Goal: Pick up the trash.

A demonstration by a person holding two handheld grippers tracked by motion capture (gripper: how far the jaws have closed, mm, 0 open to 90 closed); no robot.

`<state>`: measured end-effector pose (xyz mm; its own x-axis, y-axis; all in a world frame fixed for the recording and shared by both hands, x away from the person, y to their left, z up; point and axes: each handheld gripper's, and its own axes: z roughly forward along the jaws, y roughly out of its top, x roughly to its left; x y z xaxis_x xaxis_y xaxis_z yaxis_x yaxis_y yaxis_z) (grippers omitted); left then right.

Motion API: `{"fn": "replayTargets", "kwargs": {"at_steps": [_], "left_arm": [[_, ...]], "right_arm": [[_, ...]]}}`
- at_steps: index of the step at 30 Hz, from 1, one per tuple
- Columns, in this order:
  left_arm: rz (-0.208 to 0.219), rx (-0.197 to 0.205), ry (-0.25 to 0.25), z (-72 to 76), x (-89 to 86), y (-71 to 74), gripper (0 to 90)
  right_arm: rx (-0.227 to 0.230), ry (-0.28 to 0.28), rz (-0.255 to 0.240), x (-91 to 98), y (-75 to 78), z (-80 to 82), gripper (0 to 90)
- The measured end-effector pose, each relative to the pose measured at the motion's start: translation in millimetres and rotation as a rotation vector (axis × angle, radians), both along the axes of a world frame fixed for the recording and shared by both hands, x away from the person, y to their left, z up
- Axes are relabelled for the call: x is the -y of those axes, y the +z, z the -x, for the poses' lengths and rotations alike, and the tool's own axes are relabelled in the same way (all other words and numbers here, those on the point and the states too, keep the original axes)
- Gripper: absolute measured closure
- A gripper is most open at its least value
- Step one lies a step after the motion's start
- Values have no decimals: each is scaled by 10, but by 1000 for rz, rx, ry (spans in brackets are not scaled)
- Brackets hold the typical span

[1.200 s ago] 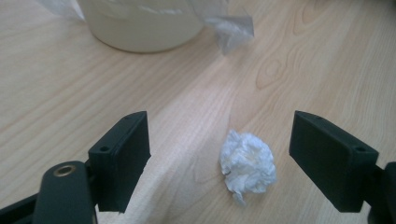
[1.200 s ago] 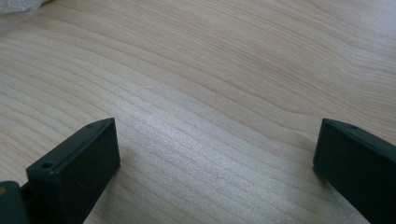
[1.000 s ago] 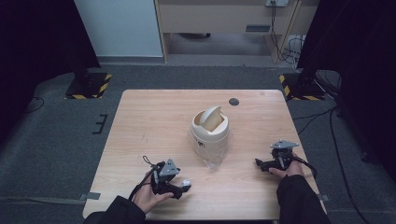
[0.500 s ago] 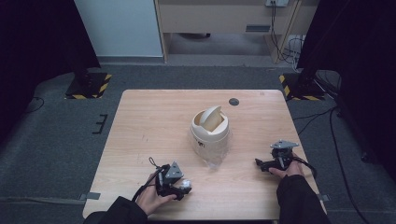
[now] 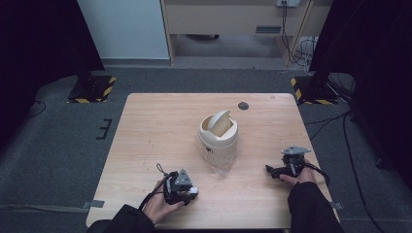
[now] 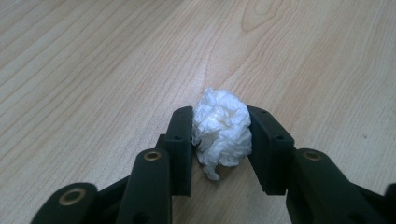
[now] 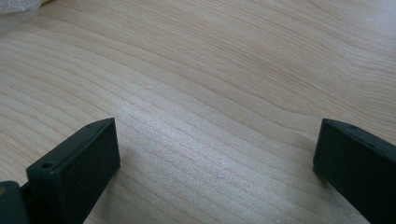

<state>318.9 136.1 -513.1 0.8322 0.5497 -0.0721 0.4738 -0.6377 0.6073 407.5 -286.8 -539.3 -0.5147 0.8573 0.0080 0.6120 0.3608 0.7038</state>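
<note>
The left gripper (image 6: 219,140) has just squeezed tight on the paper ball (image 6: 222,131); the right gripper (image 7: 215,158) is wide apart. Next, lift it to the bin (image 5: 218,136) ahead

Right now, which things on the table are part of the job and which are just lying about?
In the job:
- crumpled tissue ball, pinched in the left gripper, whose jaws have just closed on it
- cream swing-lid bin

Lying about:
- right gripper, jaws wide apart over bare table
- clear plastic by the bin
- dark disc
</note>
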Motion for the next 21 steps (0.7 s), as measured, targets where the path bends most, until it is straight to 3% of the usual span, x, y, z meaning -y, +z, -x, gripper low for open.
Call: {"fn": "replayTargets", "kwargs": {"at_steps": [6, 21], "left_arm": [[21, 1, 10, -12, -24, 35, 646], [192, 83, 111, -85, -262, 293, 643]], "right_arm": [[2, 1, 0, 1, -1, -1, 7], [2, 1, 0, 1, -1, -1, 7]]}}
